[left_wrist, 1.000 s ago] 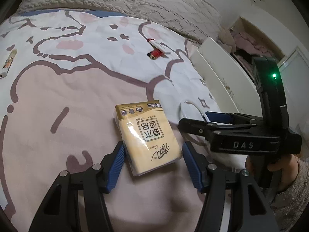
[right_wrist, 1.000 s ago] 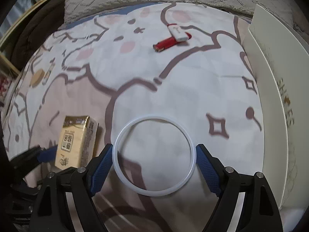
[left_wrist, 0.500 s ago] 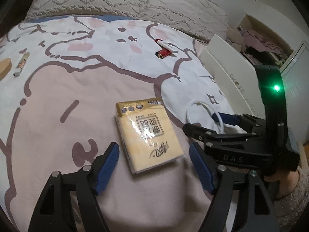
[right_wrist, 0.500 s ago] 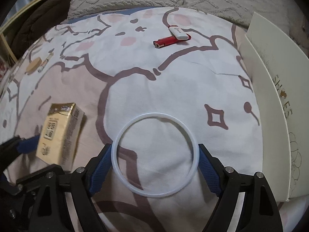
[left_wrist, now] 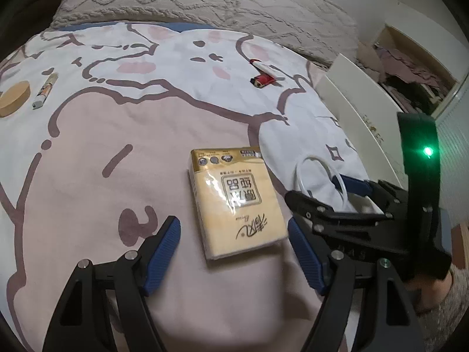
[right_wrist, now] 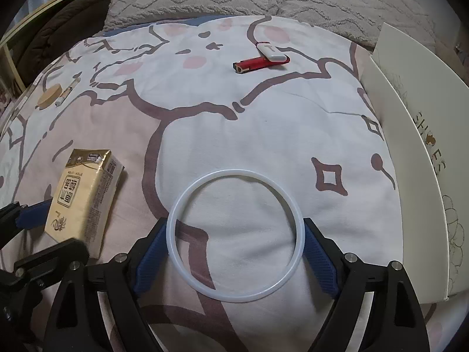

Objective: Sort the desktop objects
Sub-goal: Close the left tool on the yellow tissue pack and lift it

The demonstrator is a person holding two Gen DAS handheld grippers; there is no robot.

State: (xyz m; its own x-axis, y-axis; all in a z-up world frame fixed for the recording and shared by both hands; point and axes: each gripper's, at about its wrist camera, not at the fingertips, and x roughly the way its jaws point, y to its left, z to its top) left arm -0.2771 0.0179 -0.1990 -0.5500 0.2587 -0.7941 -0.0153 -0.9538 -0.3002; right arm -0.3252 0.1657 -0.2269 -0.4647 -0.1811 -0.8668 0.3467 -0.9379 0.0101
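The left gripper [left_wrist: 233, 252] is opening, its blue pads clear of the tissue pack [left_wrist: 236, 202] lying flat between them on the bedspread [left_wrist: 88, 161], while the right gripper [right_wrist: 234, 252] is also opening, pads just at the rim of the white ring [right_wrist: 234, 240], also lying on the cloth. The ring is thin and limp-looking — a re-grip could fold it or snag the soft fabric, and the two tools sit close enough to knock. Whether the pads still touch the ring is hard to tell; the box [right_wrist: 416, 135] at right is cut off.
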